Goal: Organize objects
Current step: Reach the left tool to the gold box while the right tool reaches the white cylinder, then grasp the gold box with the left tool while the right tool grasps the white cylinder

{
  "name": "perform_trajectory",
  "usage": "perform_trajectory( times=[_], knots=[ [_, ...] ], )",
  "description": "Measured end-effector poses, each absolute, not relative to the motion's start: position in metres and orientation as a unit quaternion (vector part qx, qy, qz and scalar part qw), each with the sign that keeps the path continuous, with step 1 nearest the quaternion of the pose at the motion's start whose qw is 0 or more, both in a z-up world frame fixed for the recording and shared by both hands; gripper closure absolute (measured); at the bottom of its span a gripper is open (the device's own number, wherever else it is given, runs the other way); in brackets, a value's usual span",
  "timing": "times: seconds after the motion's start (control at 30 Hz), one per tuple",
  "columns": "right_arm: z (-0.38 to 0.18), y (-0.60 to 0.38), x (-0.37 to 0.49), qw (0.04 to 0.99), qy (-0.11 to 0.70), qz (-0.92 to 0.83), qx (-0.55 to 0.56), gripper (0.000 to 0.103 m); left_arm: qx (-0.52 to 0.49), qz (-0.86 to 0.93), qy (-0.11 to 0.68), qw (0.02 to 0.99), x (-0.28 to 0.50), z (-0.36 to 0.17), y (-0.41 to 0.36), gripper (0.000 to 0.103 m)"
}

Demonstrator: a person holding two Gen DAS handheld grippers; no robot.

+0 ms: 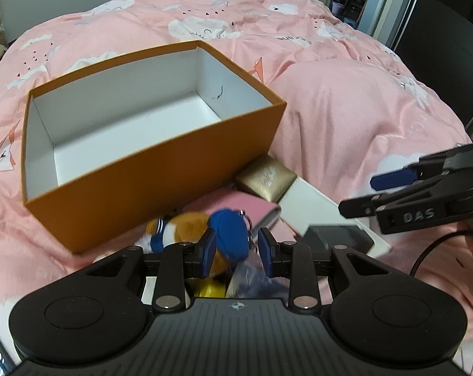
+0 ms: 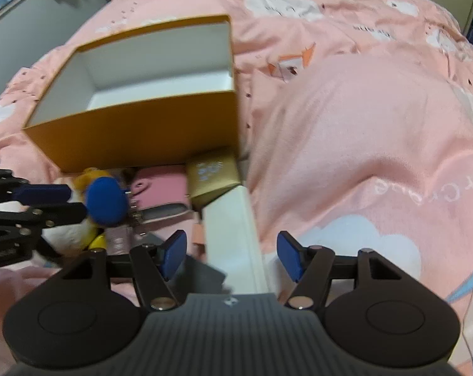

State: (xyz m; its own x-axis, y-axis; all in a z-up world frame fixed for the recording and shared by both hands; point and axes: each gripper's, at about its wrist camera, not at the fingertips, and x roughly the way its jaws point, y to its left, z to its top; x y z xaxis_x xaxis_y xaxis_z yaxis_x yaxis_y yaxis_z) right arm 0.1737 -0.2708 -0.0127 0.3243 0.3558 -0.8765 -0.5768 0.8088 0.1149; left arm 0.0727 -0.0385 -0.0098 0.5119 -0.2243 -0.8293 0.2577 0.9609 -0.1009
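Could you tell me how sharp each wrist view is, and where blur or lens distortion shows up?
Left wrist view: mostly sharp; the orange box has crisp edges, only the plush toy at the left gripper smears; fisheye bends the bed outline. Right wrist view: soft all over, box and toy edges streaked, the right gripper itself sharp; same barrel curve.

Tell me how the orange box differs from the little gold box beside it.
The orange box is far larger than the gold box. The orange box stands open and lidless, showing an empty white inside; the gold box is closed. The orange box's outer walls are plain, while the gold box carries a pale print on top. Both are rectangular boxes on the bed with pink bedding.
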Motion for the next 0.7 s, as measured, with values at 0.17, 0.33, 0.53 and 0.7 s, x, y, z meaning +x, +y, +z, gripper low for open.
perform_trajectory(
  times=[0.17,0.33,0.53,0.7],
  knots=[
    [-0.039,-0.27,0.201,0.774,0.553,0.29,-0.101,0.046,0.019,-0.136,0.476,0.869,0.089,-0.015,-0.044,0.067],
    [-0.06,-0.266,0.217,0.744,0.588,0.305,-0.091,0.048,0.017,-0.131,0.485,0.864,0.102,-0.022,-0.047,0.067],
    [-0.089,-0.258,0.232,0.709,0.623,0.322,-0.073,0.049,0.02,-0.129,0.49,0.862,0.109,-0.027,-0.048,0.067],
    [-0.092,-0.262,0.236,0.707,0.625,0.326,-0.056,0.059,0.013,-0.128,0.494,0.86,0.114,-0.03,-0.047,0.067]
  ],
)
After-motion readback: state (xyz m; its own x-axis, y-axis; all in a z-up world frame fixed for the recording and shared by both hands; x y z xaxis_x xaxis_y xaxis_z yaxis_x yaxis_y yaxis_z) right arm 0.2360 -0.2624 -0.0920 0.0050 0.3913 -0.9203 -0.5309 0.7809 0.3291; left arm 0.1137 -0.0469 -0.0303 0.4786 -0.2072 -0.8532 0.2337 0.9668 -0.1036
